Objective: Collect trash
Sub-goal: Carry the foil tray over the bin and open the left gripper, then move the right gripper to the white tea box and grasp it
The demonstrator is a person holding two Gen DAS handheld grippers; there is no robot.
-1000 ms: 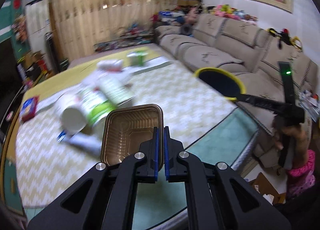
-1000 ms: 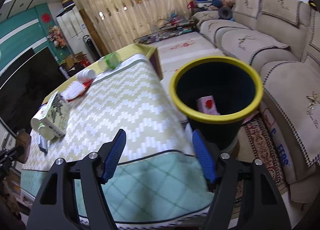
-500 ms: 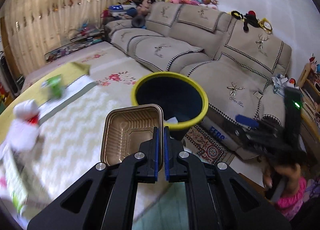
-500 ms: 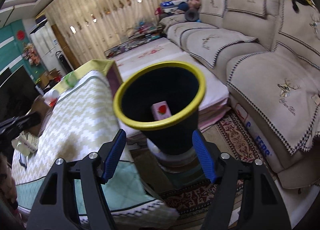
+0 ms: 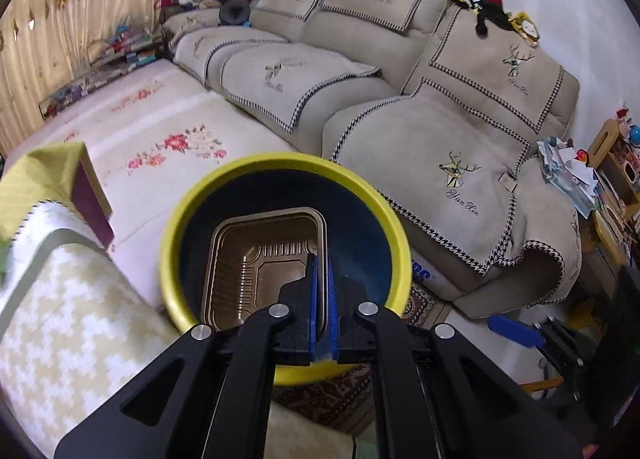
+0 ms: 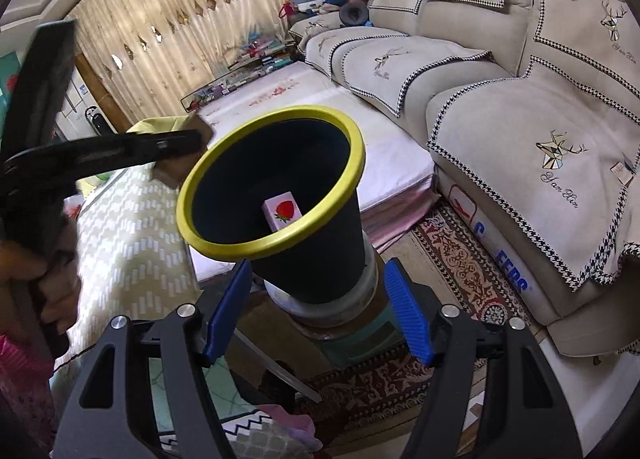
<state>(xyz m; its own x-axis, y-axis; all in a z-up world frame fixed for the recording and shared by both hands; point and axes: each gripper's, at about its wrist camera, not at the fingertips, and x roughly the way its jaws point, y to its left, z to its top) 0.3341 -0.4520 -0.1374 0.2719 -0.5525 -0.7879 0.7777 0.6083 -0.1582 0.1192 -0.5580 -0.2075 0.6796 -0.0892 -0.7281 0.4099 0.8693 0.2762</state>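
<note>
My left gripper (image 5: 322,283) pinches gold tray (image 5: 256,259) over bin (image 5: 400,251) | right gripper (image 6: 316,315) spread, empty, bin just ahead

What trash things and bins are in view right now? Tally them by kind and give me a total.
Bins: 1, the dark bin with the yellow rim.
Food trays: 1, the brown tray pinched by the left gripper over the bin.
Small cartons: 1, the strawberry carton lying inside the bin.
Total: 3
</note>
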